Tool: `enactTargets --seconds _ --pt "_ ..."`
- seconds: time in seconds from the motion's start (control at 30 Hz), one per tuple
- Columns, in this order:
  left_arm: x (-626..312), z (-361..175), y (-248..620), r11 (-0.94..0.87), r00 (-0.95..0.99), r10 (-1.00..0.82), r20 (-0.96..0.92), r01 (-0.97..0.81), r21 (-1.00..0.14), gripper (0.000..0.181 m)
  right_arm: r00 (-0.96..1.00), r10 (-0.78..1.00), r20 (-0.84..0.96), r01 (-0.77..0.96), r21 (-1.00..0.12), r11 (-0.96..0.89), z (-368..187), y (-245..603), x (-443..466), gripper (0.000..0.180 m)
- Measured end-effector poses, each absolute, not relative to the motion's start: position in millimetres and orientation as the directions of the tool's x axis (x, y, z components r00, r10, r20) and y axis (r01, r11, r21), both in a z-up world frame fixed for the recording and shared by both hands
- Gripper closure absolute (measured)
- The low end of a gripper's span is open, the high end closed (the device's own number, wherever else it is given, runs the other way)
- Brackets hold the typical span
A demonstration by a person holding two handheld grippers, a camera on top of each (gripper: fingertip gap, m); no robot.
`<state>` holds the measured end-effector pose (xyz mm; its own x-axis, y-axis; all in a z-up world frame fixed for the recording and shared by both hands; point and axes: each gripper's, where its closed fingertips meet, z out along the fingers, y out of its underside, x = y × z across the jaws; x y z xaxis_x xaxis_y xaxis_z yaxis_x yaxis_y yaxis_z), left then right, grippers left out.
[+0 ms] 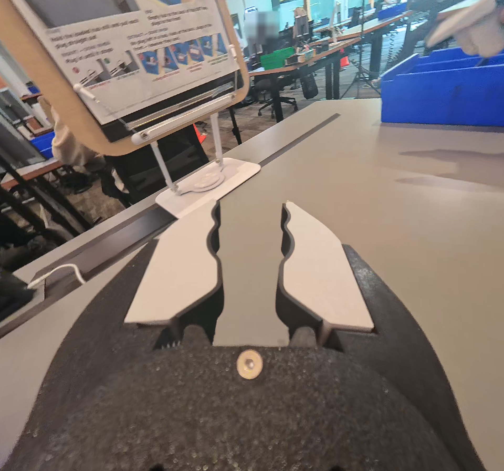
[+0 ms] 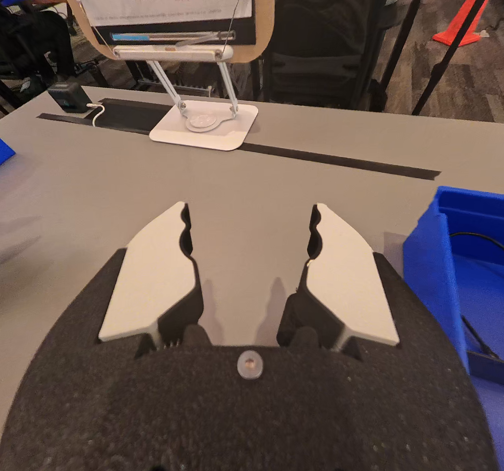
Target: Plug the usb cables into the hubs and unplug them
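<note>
Both grippers empty, jaws apart: left gripper (image 1: 251, 206), right gripper (image 2: 251, 206). Cable in blue bin (image 2: 425, 280), just right of right gripper; nearer arm.

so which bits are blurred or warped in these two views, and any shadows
Left wrist view: the hand at top right is motion-smeared, the instruction sheet is soft, and the table edge tilts and bows from the wide lens. Right wrist view: sharper overall, the blue bin flares outward at the frame edge, and the right gripper throws two pointed shadows onto the table between its fingers.
</note>
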<state>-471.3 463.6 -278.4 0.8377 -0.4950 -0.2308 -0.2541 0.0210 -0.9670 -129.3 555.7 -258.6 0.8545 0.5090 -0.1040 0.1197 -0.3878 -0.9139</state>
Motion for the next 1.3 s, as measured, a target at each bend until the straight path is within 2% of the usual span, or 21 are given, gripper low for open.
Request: enactTargets --seconds 0.43,0.73,1.3 --pt "-548.3 -296.2 482.5 -0.164 0.961 -0.276 0.022 -0.025 -0.986 0.112 0.879 0.472 -0.071 0.110 -0.932 -0.345 -315.3 554.9 -151.9 0.087" --pt "-570.7 -307.2 476.6 -0.204 0.969 -0.210 0.131 0.087 -0.975 0.112 0.896 0.438 -0.065 0.084 -0.946 -0.312 -328.3 552.3 -141.0 0.085" --pt "-567.8 -315.8 477.7 -0.232 0.965 -0.220 0.140 0.087 -0.969 0.113 0.893 0.442 -0.088 0.066 -0.945 -0.321 -336.3 550.2 -140.6 0.087"
